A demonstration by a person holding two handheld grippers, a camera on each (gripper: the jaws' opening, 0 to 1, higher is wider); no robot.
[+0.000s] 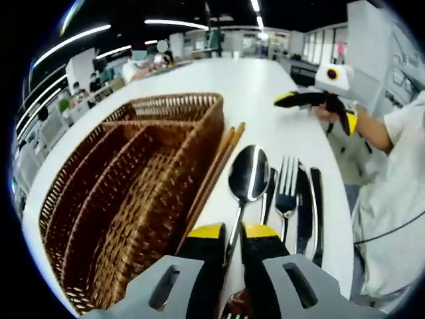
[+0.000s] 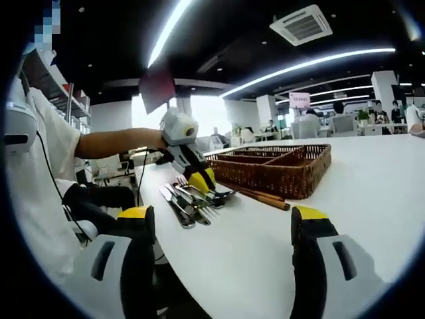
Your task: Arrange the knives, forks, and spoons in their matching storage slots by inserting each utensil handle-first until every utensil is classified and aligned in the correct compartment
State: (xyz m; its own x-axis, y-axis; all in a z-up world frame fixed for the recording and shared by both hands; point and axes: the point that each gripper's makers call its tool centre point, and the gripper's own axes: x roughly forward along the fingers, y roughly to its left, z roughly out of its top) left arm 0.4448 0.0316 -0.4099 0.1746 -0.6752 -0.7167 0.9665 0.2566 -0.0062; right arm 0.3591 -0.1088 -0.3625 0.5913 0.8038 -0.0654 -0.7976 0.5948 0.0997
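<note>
The wicker tray (image 1: 133, 193) sits empty on the white table (image 1: 265, 86), so sorting hasn't started. Cutlery lies just beside it; the left gripper (image 1: 232, 232) is pinched on the spoon (image 1: 247, 174) handle, probably to feed it handle-first. The right gripper (image 2: 222, 222) hangs back, jaws wide apart.

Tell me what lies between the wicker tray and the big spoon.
In the left gripper view, a pair of wooden chopsticks lies along the wicker tray, between it and the spoon that the left gripper is closed on.
</note>
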